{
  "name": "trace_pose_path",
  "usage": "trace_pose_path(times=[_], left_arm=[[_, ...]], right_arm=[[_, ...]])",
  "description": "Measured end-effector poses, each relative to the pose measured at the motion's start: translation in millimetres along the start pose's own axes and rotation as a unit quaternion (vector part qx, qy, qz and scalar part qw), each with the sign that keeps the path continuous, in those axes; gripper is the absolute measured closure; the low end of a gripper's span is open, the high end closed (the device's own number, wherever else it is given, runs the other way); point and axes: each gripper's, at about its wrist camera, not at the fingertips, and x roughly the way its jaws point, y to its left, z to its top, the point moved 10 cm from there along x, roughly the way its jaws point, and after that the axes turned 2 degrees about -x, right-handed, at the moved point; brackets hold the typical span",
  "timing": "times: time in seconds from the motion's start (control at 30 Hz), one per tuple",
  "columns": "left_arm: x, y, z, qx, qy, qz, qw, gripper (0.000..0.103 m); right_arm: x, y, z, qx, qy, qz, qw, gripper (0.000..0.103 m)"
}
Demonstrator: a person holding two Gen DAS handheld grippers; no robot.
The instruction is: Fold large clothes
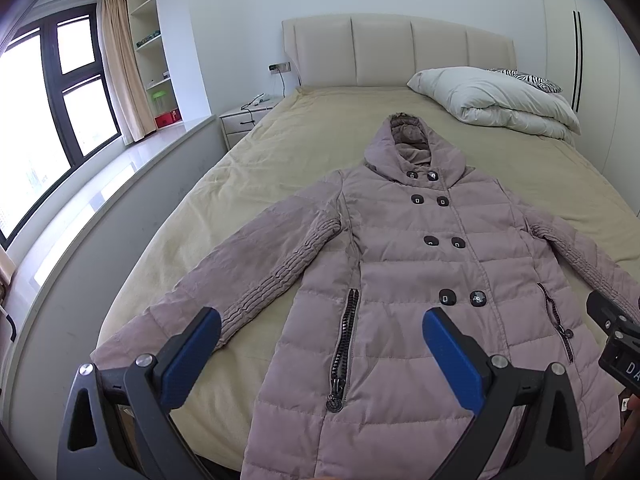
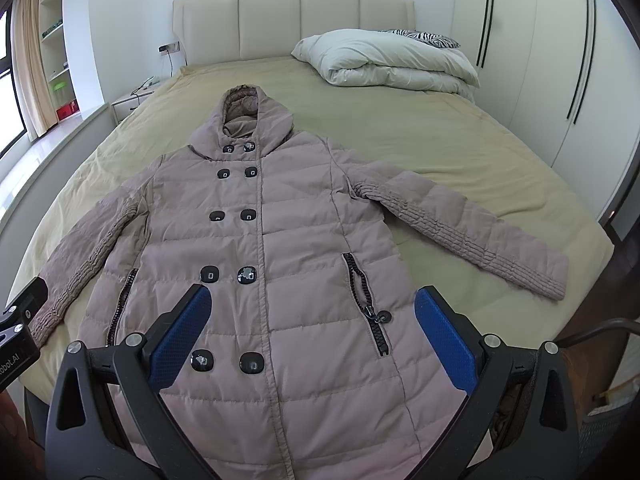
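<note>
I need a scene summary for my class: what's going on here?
A person holds two claws over a coat spread flat on a bed, front up, sleeves out, buttons done up. The left claw and right claw are both open above the lower half, touching nothing. Folding hasn't begun.

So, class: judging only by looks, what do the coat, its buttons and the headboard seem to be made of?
Coat: probably a matte synthetic shell over padding; quilted stitch lines puff between seams.
Buttons: likely glossy dark plastic; they catch bright reflections.
Headboard: appears to be cream leather or faux leather, smooth with padded vertical panels; which one cannot be told.
</note>
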Motion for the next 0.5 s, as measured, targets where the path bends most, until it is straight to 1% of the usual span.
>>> trace_pose_path(times=[0.17,0.5], left_arm=[[0.5,-2.9,-6.9,-0.001,0.002,0.002,1.0,0.0],[2.0,-3.2,-8.7,-0.001,0.006,0.002,1.0,0.0]], right_arm=[[1.9,3.1,-6.8,0.001,0.002,0.0,1.0,0.0],[6.0,5.7,-6.9,0.0,0.004,0.001,1.0,0.0]])
